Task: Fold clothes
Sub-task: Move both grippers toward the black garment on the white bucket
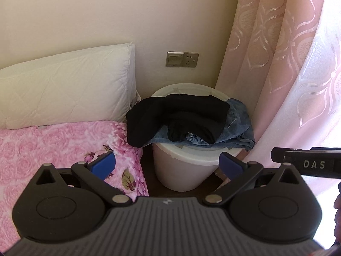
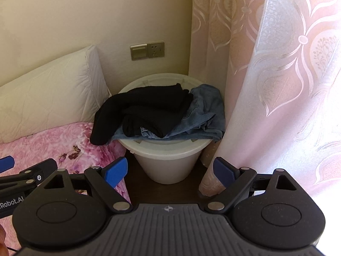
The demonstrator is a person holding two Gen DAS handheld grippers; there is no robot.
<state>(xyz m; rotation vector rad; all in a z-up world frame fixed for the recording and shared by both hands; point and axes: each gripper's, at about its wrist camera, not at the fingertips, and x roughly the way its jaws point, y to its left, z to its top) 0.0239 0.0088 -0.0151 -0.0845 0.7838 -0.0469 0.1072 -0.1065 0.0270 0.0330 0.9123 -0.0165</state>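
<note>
A black garment lies crumpled over blue jeans. Both are piled on top of a white plastic bucket in the corner between the bed and the curtain. My left gripper stands open, short of the bucket, nothing between its blue pads. My right gripper is open too, at about the same distance from the bucket, with empty blue pads. In the left wrist view the right gripper's black body shows at the right edge.
A bed with a pink rose-patterned cover and a white pillow lies on the left. Pink patterned curtains hang on the right. A wall switch and socket sit above the bucket. Dark floor surrounds the bucket.
</note>
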